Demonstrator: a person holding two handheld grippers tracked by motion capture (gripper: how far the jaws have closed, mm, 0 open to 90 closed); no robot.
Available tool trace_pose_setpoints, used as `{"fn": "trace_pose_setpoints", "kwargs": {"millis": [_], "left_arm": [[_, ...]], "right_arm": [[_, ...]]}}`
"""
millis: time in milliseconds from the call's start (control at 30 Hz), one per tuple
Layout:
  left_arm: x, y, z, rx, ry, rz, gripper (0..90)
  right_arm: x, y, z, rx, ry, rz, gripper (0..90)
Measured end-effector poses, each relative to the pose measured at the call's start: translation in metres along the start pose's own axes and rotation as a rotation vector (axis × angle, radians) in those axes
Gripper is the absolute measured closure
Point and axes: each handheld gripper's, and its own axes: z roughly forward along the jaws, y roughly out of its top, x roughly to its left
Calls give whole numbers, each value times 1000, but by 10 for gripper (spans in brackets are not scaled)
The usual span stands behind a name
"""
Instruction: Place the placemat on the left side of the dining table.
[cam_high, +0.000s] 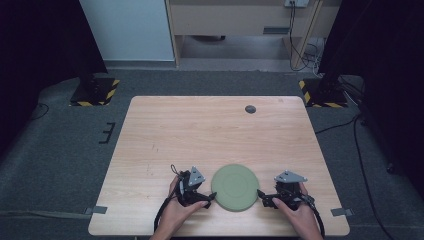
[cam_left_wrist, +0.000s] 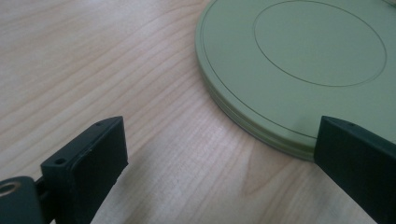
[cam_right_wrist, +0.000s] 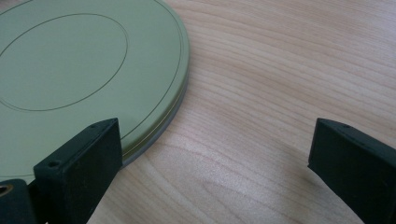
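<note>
I've got a pale green round plate (cam_high: 234, 187) lying flat on the wooden table (cam_high: 200, 135), close to my edge and about midway across. From the high view, my left tongs (cam_high: 210, 197) sit right at the plate's left rim, and my right tongs (cam_high: 262, 196) sit right at its right rim, so the plate lies between the two. Both hands come in from the bottom, the left hand (cam_high: 176, 212) wrapped around its handle, the right hand (cam_high: 300, 215) around the other.

Left gripper view now: the left tongs (cam_left_wrist: 219, 158) are spread wide, released, nothing between them but bare wood. The plate (cam_left_wrist: 299, 60) fills the upper right, with one jaw overlapping its near rim and the other out over the table. Whether that jaw touches the rim, I cannot tell. I can see two thin circles scored in the plate's face, one near the edge and one ringing the middle, and the rim looks layered, as if a second plate lies under the first, though I cannot be sure.

Right gripper view: the right tongs (cam_right_wrist: 215, 158) are also wide and released, empty. Here the plate (cam_right_wrist: 79, 65) lies at the upper left, one jaw overlapping its edge, the other well off over plain wood.

Far across the table, near the back edge, there's a small dark round spot (cam_high: 250, 109). Beyond the table, grey floor (cam_high: 60, 140) and two stand bases with yellow-black striped tape (cam_high: 95, 92).
</note>
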Motion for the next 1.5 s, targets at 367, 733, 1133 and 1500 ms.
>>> {"fn": "trace_pose_setpoints", "kwargs": {"millis": [367,733,1133,1500], "left_arm": [[1,1,1,-4,7,-1,22],[1,3,4,1,20,8,14],[0,5,4,-6,32,16,39],[1,6,6,-13,35,34,54]], "right_arm": [[-2,3,3,-4,-19,8,46],[0,3,2,-8,-18,8,45],[3,4,2,-14,-15,2,58],[0,8,8,-14,-35,7,28]]}}
